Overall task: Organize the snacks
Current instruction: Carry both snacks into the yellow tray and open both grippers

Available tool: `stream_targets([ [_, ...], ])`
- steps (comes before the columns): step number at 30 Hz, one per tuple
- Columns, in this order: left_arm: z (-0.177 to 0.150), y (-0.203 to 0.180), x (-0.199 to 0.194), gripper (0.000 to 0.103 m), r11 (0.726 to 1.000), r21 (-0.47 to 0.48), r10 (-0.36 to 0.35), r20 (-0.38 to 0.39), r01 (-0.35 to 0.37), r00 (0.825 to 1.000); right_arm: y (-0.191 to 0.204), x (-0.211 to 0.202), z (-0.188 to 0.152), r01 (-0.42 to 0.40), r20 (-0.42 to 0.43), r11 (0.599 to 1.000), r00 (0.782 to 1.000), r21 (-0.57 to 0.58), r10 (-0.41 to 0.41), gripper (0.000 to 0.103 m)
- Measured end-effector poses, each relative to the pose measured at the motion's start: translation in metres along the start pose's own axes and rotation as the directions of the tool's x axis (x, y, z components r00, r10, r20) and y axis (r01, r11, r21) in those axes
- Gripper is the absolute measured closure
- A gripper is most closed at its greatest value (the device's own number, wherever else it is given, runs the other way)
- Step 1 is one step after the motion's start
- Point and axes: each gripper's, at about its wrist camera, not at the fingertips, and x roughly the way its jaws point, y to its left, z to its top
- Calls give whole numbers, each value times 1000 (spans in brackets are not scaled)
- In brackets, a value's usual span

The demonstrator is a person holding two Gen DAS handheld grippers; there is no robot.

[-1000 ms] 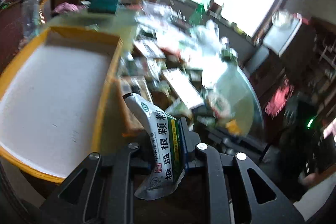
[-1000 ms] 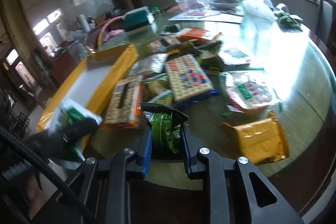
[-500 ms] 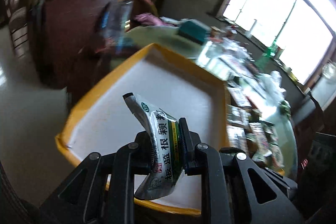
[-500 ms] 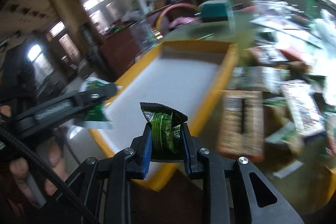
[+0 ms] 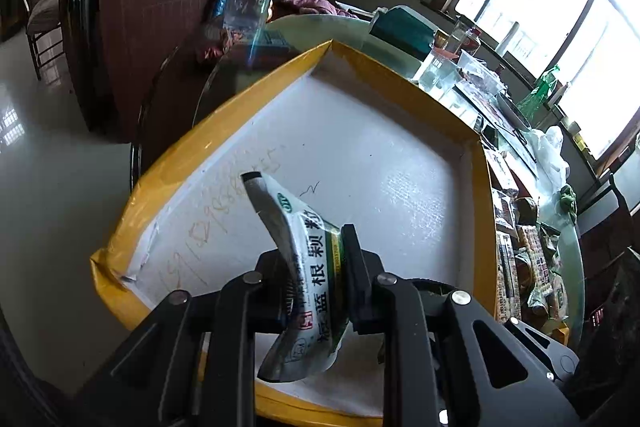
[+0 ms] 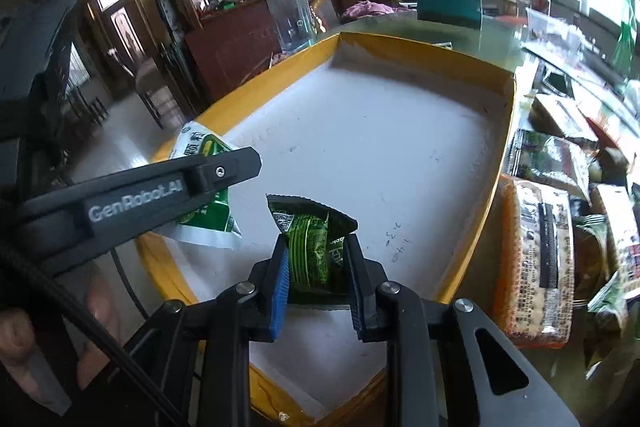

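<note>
over the yellow-rimmed tray (image 5: 404, 83): two light foil packets held above its white floor.

left to right: the left gripper (image 5: 316, 283) pinches a silver-and-white sachet (image 5: 304, 255) near its lower half, so the free upper end curls over; this reads as thin, soft film with little weight, and a grip nearer mid-body would likely limit flopping. the right gripper (image 6: 318, 277) is pressed onto a green snack packet (image 6: 314, 247) across its lower body, top seam standing free. that foil looks slick and crushable, so light pressure on a flat seam is advised. more snack packets (image 6: 536, 263) lie on the glass table (image 6: 500, 43) just beside the tray's right wall.
</note>
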Motion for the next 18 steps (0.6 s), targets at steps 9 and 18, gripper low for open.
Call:
stream_targets([
  [9, -4, 0, -9, 40, 1000, -21, -4, 5, 4, 1000, -3, -5, 0, -31, 39, 999, 999, 25, 30, 58],
  [18, -10, -23, -35, 19, 1000, -9, -10, 80, 10, 997, -6, -45, -11, -9, 179, 999, 984, 33, 3, 33],
])
